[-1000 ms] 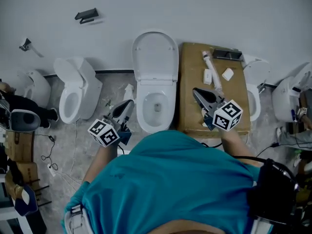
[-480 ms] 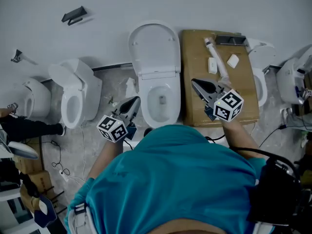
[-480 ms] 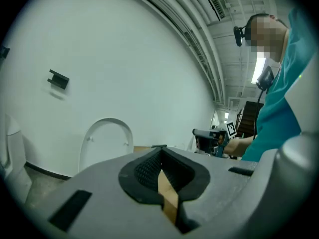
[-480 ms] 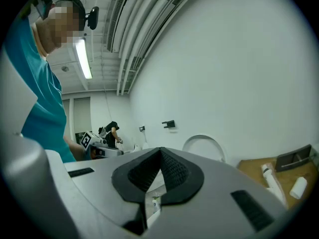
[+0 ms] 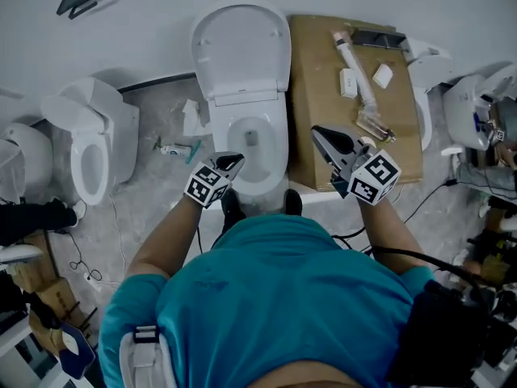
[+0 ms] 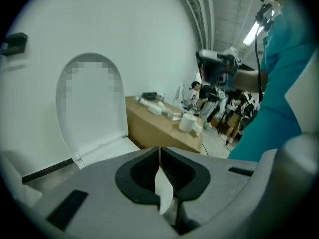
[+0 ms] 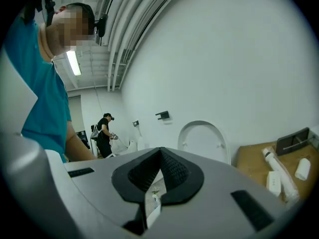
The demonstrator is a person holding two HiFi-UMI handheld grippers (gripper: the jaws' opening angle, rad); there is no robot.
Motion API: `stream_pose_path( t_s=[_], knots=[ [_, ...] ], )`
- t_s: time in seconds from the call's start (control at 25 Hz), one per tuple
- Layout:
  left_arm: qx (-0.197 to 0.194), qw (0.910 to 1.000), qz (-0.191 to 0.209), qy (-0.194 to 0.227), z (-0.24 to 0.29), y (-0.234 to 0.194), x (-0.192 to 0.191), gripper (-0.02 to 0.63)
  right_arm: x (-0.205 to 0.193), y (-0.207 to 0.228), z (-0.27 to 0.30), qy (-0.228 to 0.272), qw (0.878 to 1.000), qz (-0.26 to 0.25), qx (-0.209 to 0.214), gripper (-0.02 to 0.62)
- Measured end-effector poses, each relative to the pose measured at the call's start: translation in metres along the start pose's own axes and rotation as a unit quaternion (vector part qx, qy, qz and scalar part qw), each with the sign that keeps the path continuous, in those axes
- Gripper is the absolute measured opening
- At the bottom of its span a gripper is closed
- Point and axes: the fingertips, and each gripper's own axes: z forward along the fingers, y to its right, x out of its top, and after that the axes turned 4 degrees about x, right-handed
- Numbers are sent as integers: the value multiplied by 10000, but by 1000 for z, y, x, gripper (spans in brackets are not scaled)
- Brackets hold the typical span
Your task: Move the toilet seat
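Head view: toilet seat [image 5: 241, 51] flipped up against the wall, my left gripper [image 5: 233, 162] at the front rim of the bowl [image 5: 277, 148]. Both gripper views show jaws pinched together, empty. Only the right gripper [image 5: 319, 132] view catches a distant person [image 7: 104, 133].

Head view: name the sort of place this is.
Probably a test or training hall, not a home bathroom: several white ceramic toilets stand side by side on a bare grey floor, with a brown cardboard box bearing loose white parts between two.
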Motion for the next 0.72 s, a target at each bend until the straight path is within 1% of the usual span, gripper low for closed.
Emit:
stream_pose_path(
  t_s=[0.08,0.12,0.2,0.28,0.4,0.48,0.6,0.72],
  knots=[
    [-198,9971,276,-682,34,6,-46,0,-12,6,1,-53,10000,45,8,-2],
    [-287,9932,444,-1037,50,10,-70,2,-18,10,2,-86,9999,62,15,-2],
    [-433,9821,818,-1642,79,18,-116,11,-28,18,4,-153,9999,64,49,-2],
    [-518,9680,1262,-2106,100,25,-151,20,-37,24,7,-196,9997,31,103,-2],
    [-659,9423,1941,-2648,123,33,-189,86,-52,35,14,-247,9996,-9,164,-2],
    [-811,9216,2326,-2999,137,34,-216,128,-61,44,21,-257,9995,-24,175,-2],
    [-1105,8909,2694,-3486,151,42,-258,177,-73,51,28,-221,9996,40,185,-2],
    [-1329,8646,2963,-3835,161,49,-292,230,-84,57,28,-139,9996,160,176,-2]
  ],
)
